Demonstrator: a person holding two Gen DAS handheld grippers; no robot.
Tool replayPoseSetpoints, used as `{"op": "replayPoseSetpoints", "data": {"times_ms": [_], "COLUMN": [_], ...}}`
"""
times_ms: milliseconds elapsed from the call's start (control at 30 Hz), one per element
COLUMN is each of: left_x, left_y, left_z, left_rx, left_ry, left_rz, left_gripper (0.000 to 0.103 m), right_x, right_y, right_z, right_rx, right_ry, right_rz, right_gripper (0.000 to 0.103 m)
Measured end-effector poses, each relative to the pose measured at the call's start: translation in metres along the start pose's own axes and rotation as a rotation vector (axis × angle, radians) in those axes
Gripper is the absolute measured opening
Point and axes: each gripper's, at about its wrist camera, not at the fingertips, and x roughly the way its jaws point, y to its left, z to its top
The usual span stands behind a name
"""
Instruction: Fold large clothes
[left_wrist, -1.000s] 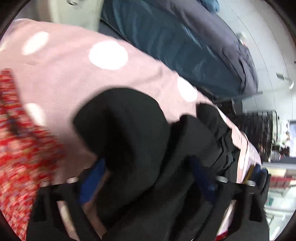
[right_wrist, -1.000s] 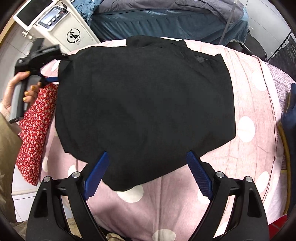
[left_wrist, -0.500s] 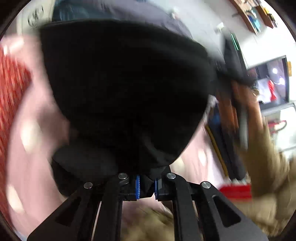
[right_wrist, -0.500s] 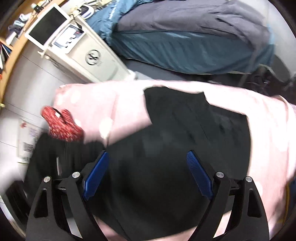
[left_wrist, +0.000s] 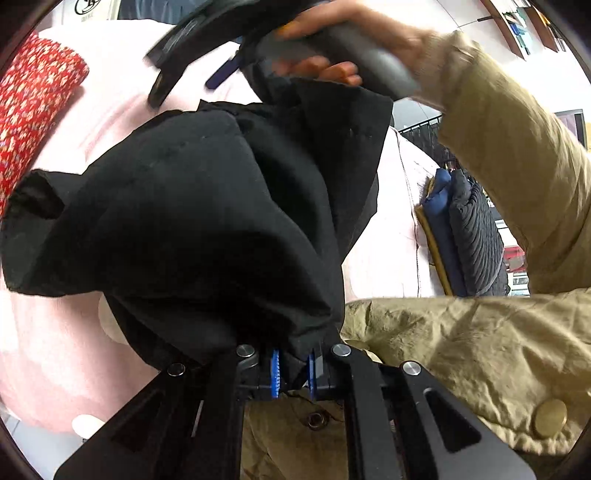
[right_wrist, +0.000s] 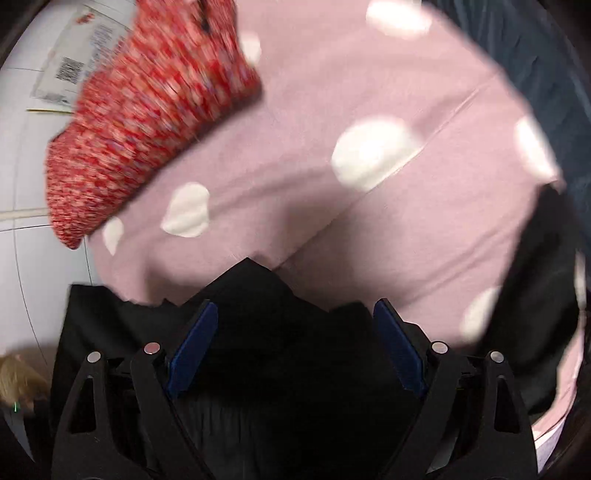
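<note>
Left claw (left_wrist: 293, 373) clamped tight on a bunched edge of the black garment (left_wrist: 192, 221), blue pads nearly together with cloth pinched between. Rest of the garment draped in a heap over the pink polka-dot bedding (left_wrist: 55, 332), hanging up toward the claw. Red patterned pillow (left_wrist: 33, 99) lying on the bedding off past the garment's far side. Right claw (right_wrist: 295, 350) spread wide, pads well apart, with black cloth sitting in the gap but not pinched. Same claw blurry in the left wrist view, gripped by the right hand (left_wrist: 332, 40) just above the garment's upper edge. Khaki jacket sleeve (left_wrist: 509, 155) right behind that hand. Folded dark blue stuff (left_wrist: 443, 229) at the bedding's edge beside the garment.
</note>
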Motion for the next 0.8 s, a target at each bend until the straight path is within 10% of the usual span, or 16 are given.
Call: {"op": "replayPoseSetpoints", "data": {"times_ms": [100,167,233,500,800], "left_x": [-0.007,-0.013,-0.015,-0.086,-0.192], "left_y": [0.004,0.013,0.022,0.04,-0.082], "left_z": [-0.002,-0.004,-0.008,0.0,0.05], "left_rx": [-0.016,-0.045,-0.075,-0.128,0.242], "left_ry": [-0.005,-0.005,-0.017,-0.246,-0.529], "left_rz": [0.001,-0.013,-0.01,0.071,0.097], "left_gripper": [0.009,0.01,0.01,0.01,0.01], "right_x": [0.038,0.047,0.031,-0.14,-0.281], "right_y": [0.026,0.043,0.044,-0.028,0.037], "right_z": [-0.009,-0.027,-0.045,-0.225,-0.443], "right_rx": [-0.085,-0.138,-0.084,0.364,0.346], "right_ry": [0.06,0.053,-0.041,-0.739,-1.331], "right_rz": [-0.041,-0.071,-0.033,0.453,0.495], "right_gripper": [0.071,0.019,0.007,0.005,0.005]}}
